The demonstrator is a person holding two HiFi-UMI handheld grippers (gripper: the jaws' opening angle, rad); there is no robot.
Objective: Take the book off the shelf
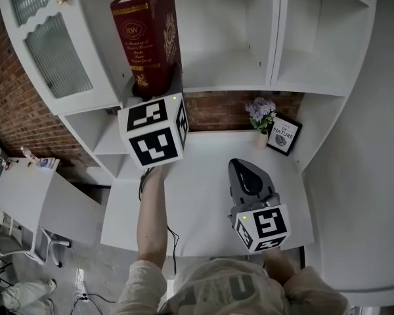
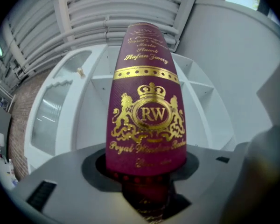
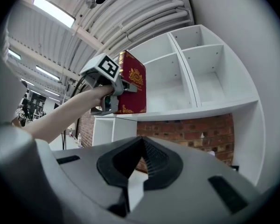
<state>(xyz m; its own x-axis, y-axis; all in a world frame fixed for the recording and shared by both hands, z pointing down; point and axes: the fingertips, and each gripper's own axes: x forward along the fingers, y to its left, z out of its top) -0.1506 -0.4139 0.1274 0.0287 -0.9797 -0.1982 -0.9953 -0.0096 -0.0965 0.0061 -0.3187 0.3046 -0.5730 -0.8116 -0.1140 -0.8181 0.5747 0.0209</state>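
Note:
A thick dark-red book point(image 1: 144, 31) with a gold "RW" crest stands upright and slightly tilted at the front edge of the white shelf board point(image 1: 230, 84). My left gripper point(image 1: 152, 89) is raised to it and shut on its lower end. In the left gripper view the book point(image 2: 147, 111) fills the middle, rising from between the jaws of the left gripper point(image 2: 147, 174). The right gripper view shows the book point(image 3: 132, 85) at the shelf's left compartment; whether it touches the board I cannot tell. My right gripper point(image 1: 248, 174) hovers low over the desk, shut and empty.
The shelf unit's other compartments point(image 1: 315, 38) hold nothing. A glass-door cabinet point(image 1: 52, 44) stands at the left. On the white desk point(image 1: 203, 169) by the brick wall are a small pot of purple flowers point(image 1: 261, 115) and a framed sign point(image 1: 284, 135).

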